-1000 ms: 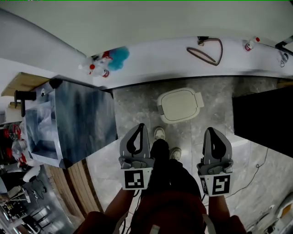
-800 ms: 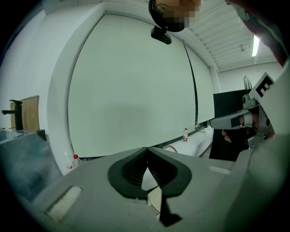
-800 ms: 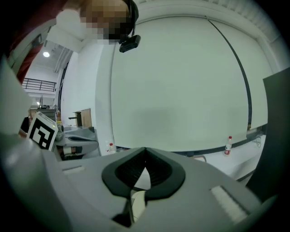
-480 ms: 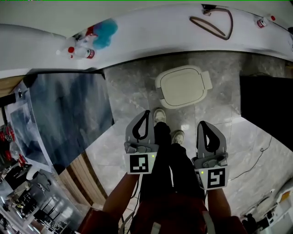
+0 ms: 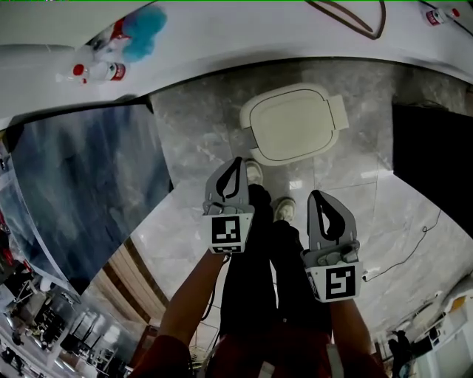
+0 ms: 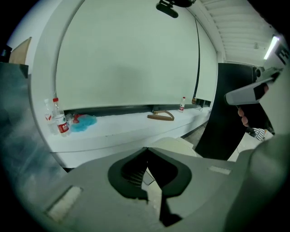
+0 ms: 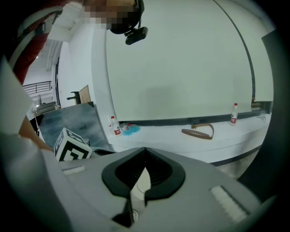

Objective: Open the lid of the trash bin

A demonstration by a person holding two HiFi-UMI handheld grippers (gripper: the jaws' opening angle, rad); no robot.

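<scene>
Marble floor (image 5: 194, 151) under a white ledge (image 5: 236, 40) — trash bin (image 5: 336, 112), lid (image 5: 290, 124) down, upper centre. My left claw (image 5: 236, 162) and right claw (image 5: 316, 196) hang below it, both pinched together, empty; brown strap (image 5: 355, 18) cut off at top.

Along the wall, a white desk (image 5: 222, 44) carrying two red-capped water bottles (image 6: 58, 120) just beside a fluffy blue cloth (image 5: 143, 40), a brown strap loop (image 7: 195, 134) farther right, one more small bottle (image 7: 234, 113) near the right end. Below, grey marble floor tiles (image 5: 192, 148). At left, a large dark streaked panel (image 5: 81, 184). At right, a black block (image 5: 432, 162) and a thin cable (image 5: 414, 247) trailing across the tiles.
</scene>
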